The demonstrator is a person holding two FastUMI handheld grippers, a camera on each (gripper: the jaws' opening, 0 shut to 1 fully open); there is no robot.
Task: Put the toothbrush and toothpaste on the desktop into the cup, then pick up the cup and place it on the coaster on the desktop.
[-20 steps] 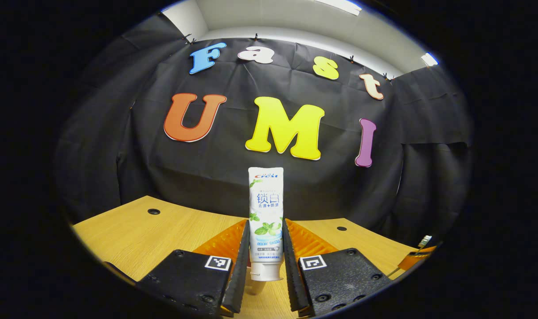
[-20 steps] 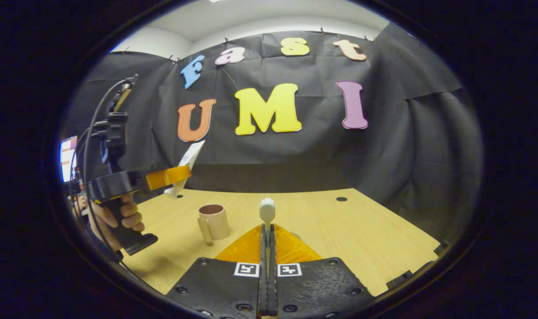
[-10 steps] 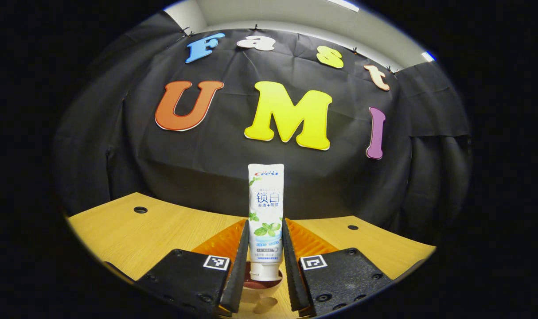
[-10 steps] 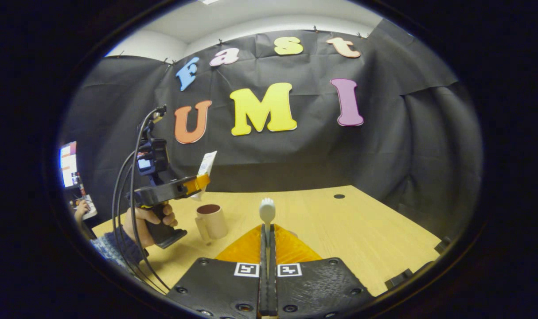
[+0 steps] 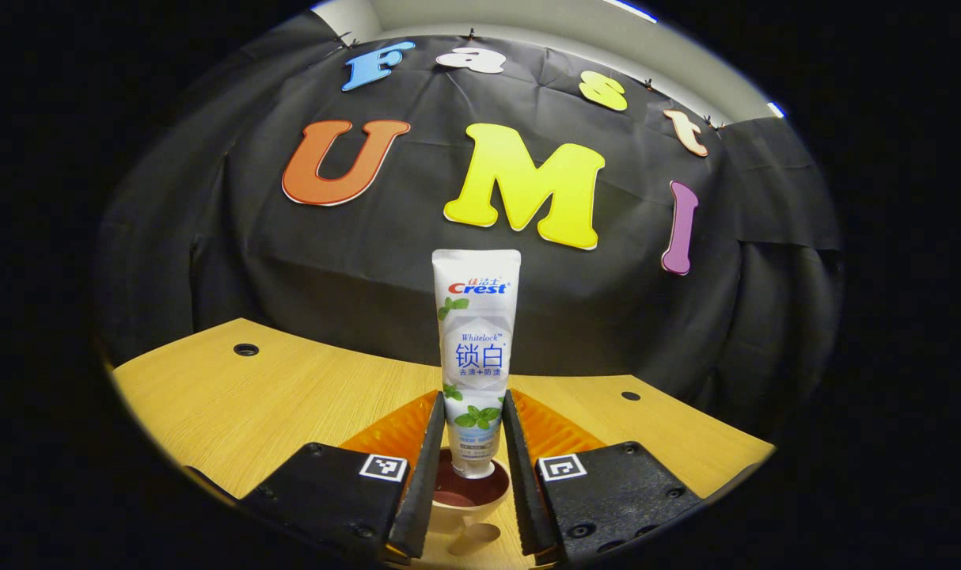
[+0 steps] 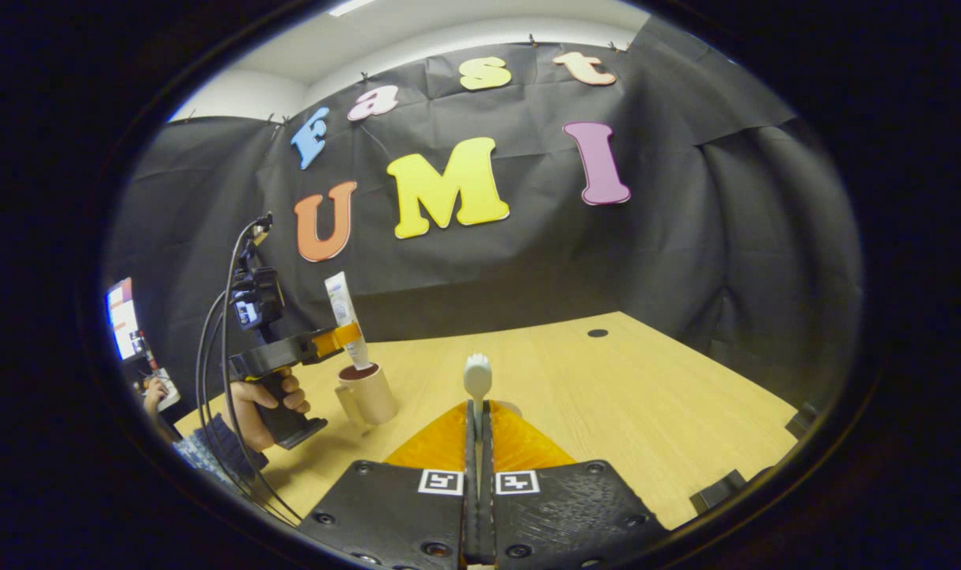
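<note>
A pale wood desk (image 6: 607,396) with small round holes stood before black cloth under a white ceiling. The white toothpaste (image 5: 475,348), printed with green leaves, stood upright, cap down at the mouth of the beige cup (image 6: 367,393), clamped between the left gripper (image 5: 469,443) fingers. The right gripper (image 6: 478,443) was clenched on the toothbrush (image 6: 477,377), head upward, above the desk.
</note>
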